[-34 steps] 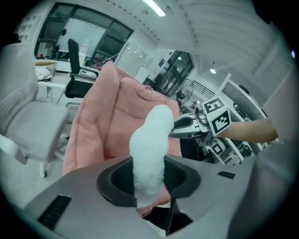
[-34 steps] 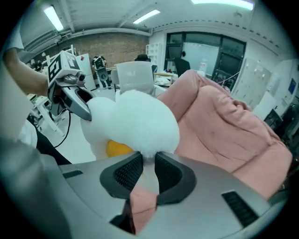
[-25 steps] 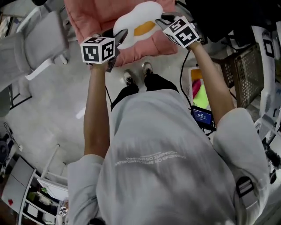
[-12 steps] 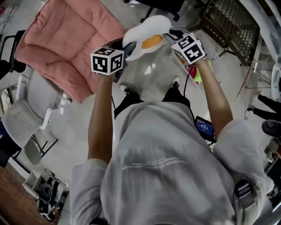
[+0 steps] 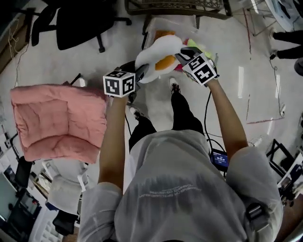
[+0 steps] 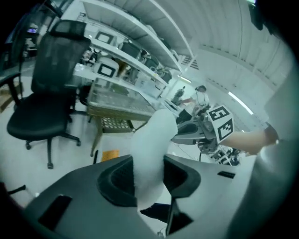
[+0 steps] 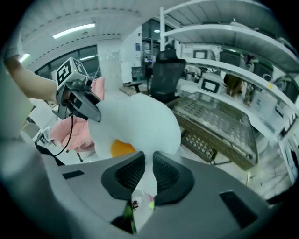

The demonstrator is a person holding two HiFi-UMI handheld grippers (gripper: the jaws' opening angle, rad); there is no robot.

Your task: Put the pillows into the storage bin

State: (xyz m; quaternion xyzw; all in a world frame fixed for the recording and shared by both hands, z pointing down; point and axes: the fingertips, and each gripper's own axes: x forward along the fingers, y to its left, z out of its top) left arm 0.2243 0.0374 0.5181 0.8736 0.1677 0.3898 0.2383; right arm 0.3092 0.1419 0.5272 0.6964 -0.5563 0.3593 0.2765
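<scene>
A white fried-egg pillow (image 5: 158, 56) with an orange yolk hangs in the air between both grippers. My left gripper (image 5: 139, 73) is shut on its left edge, and the white fabric (image 6: 152, 149) is pinched between the black pads. My right gripper (image 5: 182, 54) is shut on the pillow's right edge, where a thin fold (image 7: 148, 172) sits between its pads. A clear storage bin (image 5: 147, 33) with colourful things inside stands on the floor right under the pillow. A pink cushion (image 5: 57, 120) lies on a chair to the left.
A wire mesh basket (image 5: 175, 5) stands just beyond the bin. A black office chair (image 5: 78, 23) is at the far left. The person's legs and shoes (image 5: 174, 87) are below the pillow. Cables run down the right arm to a device (image 5: 220, 158).
The person has turned away from the pink cushion, which slid to the left. The pillow, held by both grippers, now hangs over the clear bin in front of the wire basket.
</scene>
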